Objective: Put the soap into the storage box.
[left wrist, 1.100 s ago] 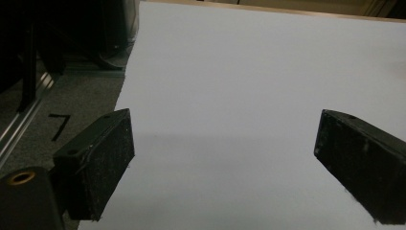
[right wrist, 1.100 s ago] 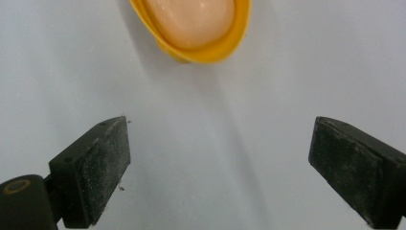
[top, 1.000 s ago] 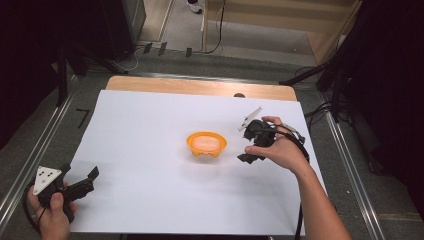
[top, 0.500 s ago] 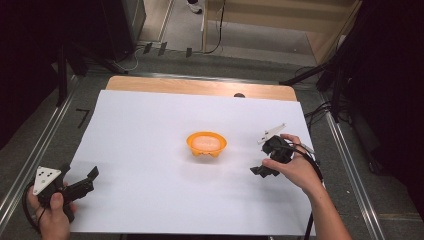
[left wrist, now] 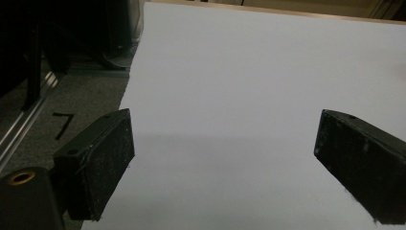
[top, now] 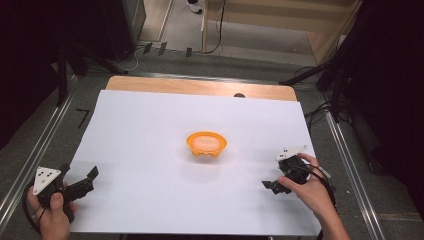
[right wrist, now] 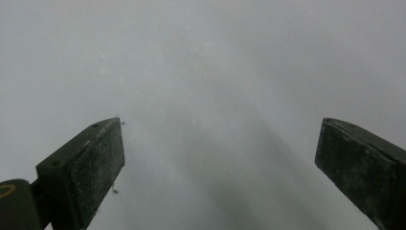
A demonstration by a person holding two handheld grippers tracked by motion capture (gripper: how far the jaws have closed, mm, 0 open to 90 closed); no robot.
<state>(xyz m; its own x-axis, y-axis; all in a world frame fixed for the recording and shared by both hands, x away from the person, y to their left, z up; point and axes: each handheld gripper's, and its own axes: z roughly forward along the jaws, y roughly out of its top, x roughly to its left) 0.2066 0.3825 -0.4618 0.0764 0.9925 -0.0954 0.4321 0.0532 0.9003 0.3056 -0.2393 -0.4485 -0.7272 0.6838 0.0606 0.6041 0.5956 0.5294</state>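
Observation:
An orange bowl (top: 206,144) with something pale inside sits in the middle of the white sheet (top: 150,125). Near the sheet's front left corner a hand holds my left gripper (top: 90,180), which points right and away with its jaws wide apart. In the left gripper view (left wrist: 225,158) only bare white sheet lies between its pads. At the right, in front of the bowl and well apart from it, my right gripper (top: 274,174) points down at the sheet. Its jaws have just been opening and stand wide, with nothing between them in the right gripper view (right wrist: 220,163).
The sheet covers a wooden tabletop (top: 200,86), whose far edge shows beyond it. Grey matting with a black tape mark (top: 82,117) and metal rails (top: 345,150) flank the table. Cables and dark stands crowd the floor behind.
The right hand has drawn its gripper away from beside the bowl, toward the front right of the sheet and lower. The left gripper and the bowl have stayed put.

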